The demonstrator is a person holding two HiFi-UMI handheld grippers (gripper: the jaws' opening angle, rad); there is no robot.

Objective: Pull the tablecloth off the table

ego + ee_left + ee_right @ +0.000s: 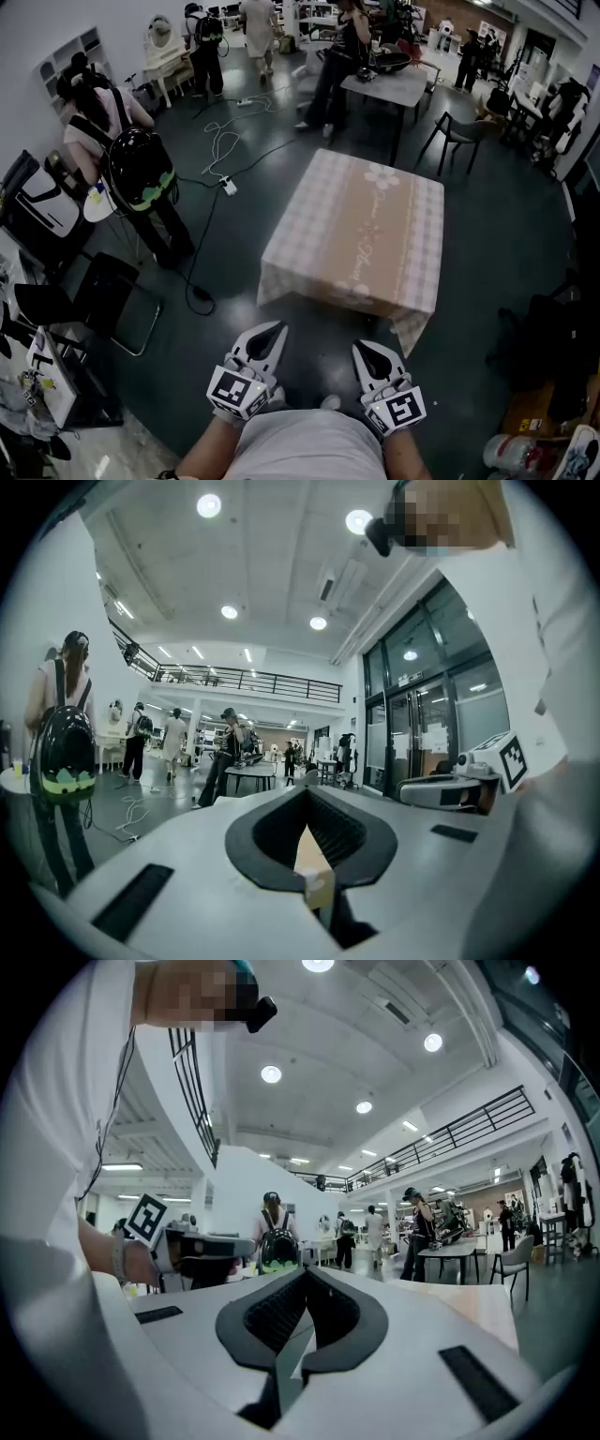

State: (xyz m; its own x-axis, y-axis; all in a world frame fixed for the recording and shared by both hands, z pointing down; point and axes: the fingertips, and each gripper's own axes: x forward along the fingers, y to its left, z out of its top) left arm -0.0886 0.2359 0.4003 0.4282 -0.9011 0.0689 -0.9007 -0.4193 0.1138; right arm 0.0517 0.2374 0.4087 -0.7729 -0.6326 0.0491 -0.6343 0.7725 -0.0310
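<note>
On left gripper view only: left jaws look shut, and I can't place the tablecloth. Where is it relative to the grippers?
Observer: The head view shows the tablecloth spread out ahead of both grippers. The left gripper is short of its near edge and not touching it.
Operator: Right gripper state?
Observer: The right gripper is shut with nothing between its jaws.
Operator: Closest grab point?
Observer: Probably the near right corner. It hangs down just ahead of the right gripper.
</note>
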